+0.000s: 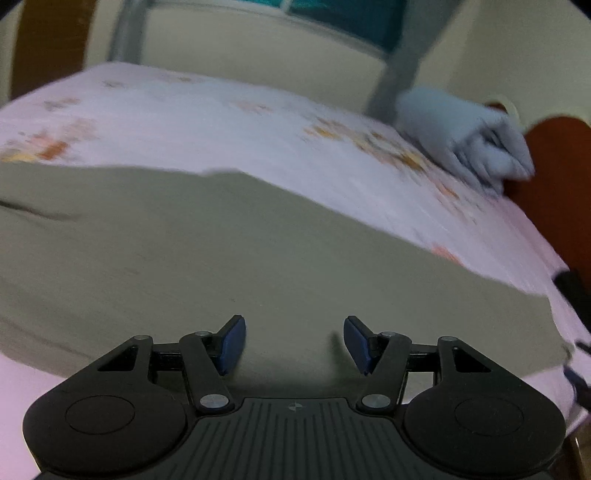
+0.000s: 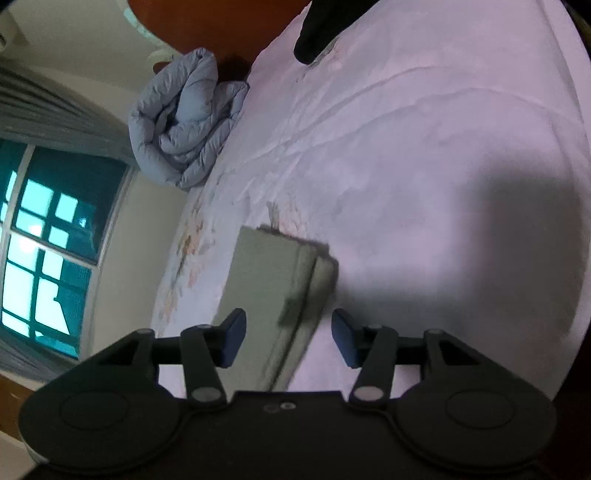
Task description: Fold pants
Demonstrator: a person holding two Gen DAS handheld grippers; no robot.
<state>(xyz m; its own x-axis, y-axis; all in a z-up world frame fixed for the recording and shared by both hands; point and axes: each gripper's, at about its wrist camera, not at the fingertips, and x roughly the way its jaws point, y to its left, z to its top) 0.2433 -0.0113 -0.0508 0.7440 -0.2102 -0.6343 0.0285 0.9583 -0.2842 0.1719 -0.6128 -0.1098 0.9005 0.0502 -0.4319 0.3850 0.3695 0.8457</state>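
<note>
The bed [image 2: 424, 147], covered w/ a pale pink floral sheet, carries the olive pants [image 2: 273, 280], folded flat near the window-side edge, w/ a rolled grey-blue quilt [image 2: 184, 122] well apart at the headboard end. Left tongs [image 1: 294, 341] stand part-open above the pants [image 1: 184, 251], holding nothing. Right tongs [image 2: 288, 339] also stand part-open, straddling the fold's edge w/o gripping.

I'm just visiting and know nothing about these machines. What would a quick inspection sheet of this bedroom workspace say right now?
Surface: pale pink floral bedsheet, wrinkled.
Job's things: grey-green folded pants lying flat on the sheet, layered edges visible.
Clutter: rolled light-blue quilted duvet at the bed's edge; a dark object at the far end, unclear.
Grippers: left claw open over the pants, holding nothing; right claw open, straddling the pants' edge, pads not pressing.
Cables: nothing seen.
Surroundings: gridded window, cream walls.
</note>
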